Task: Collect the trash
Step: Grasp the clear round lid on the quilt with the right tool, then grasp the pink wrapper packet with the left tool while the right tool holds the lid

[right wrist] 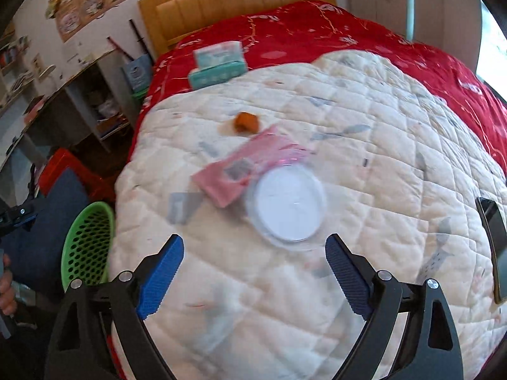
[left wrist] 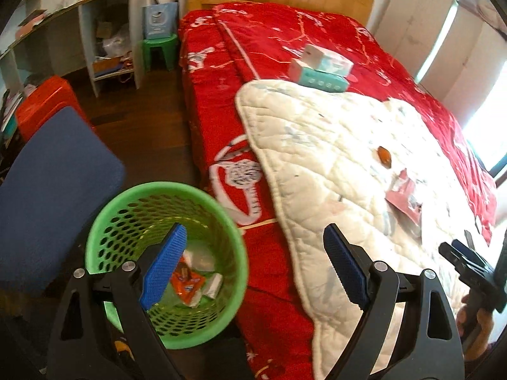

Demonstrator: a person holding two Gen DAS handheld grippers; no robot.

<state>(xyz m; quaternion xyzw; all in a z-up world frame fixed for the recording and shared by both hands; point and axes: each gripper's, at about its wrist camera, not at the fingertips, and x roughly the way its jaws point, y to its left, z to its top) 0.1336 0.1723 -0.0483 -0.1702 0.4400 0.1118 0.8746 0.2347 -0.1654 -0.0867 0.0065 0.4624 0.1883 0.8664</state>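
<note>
Left wrist view: the left claw (left wrist: 255, 266) stands wide apart, holding nothing, above the green basket (left wrist: 104, 221) and the bed edge.
Basket: on the floor beside the red bedspread (left wrist: 269, 41); wrappers (left wrist: 187, 285) lie in its bottom.
Right claw (right wrist: 255, 274): spread wide, empty, touching nothing, over the white quilt (right wrist: 364, 126).
Trash on quilt: clear round lid (right wrist: 290, 210) just ahead of the fingers, overlapping a pink packet (right wrist: 234, 171); an orange scrap (right wrist: 245, 122) farther off.
</note>
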